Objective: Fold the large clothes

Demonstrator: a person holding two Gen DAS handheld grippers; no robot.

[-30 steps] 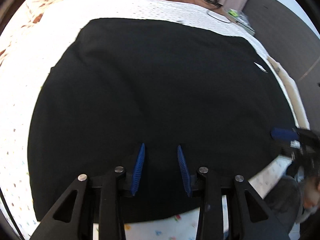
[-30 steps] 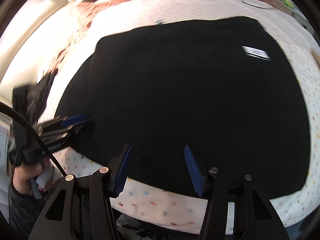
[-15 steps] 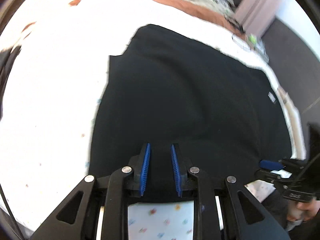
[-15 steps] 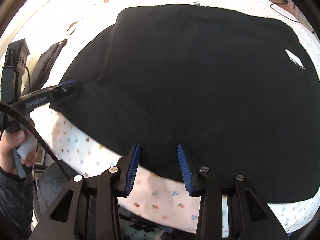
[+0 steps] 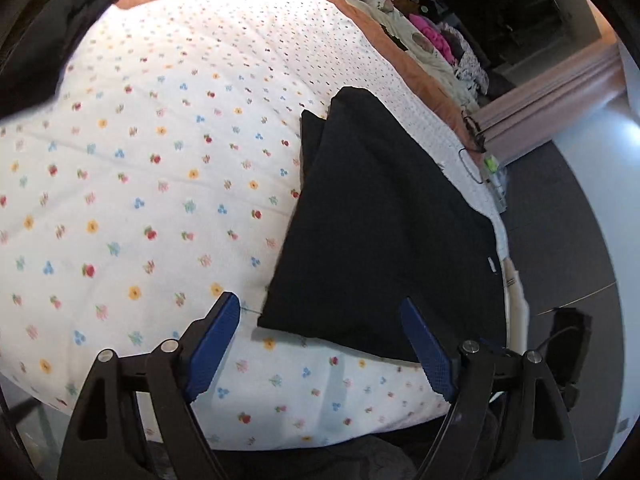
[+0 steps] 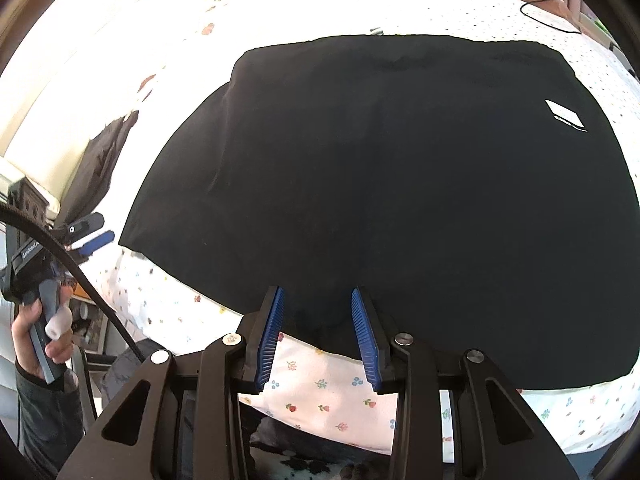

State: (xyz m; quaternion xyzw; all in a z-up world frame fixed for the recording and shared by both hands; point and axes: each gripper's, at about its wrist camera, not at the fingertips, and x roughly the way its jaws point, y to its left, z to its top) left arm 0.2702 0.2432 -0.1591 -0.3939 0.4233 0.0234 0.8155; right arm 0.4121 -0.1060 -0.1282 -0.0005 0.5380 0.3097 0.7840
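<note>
the left gripper (image 5: 320,334) tips down toward the near edge of the bed, its jaws spread wide with nothing between them; they have just swung open. its blue pads (image 5: 212,344) hang over the flowered white quilt (image 5: 132,168), with the near left corner of the black garment (image 5: 380,220) lying just ahead between them, untouched. the right gripper (image 6: 318,322) points more steeply down at the garment's near hem, jaws about a third apart and just now narrowing. the hem sits in the gap between the pads (image 6: 272,332), bunched up a little there, but i cannot tell whether they actually press on the cloth.

the garment lies flat on the quilt, folded to a broad rectangle close to the bed's near edge, with a small white label (image 6: 566,116) near its far right corner.

from the right wrist view you can see the person's left hand (image 6: 40,332) wrapped round the other gripper's handle, off the left side of the bed, with a dark sleeve below it. the left wrist view instead shows the brown blanket (image 5: 400,48) beyond the quilt, a heap of pink and pale clothes (image 5: 436,40) and the grey floor (image 5: 560,216) on the right.
</note>
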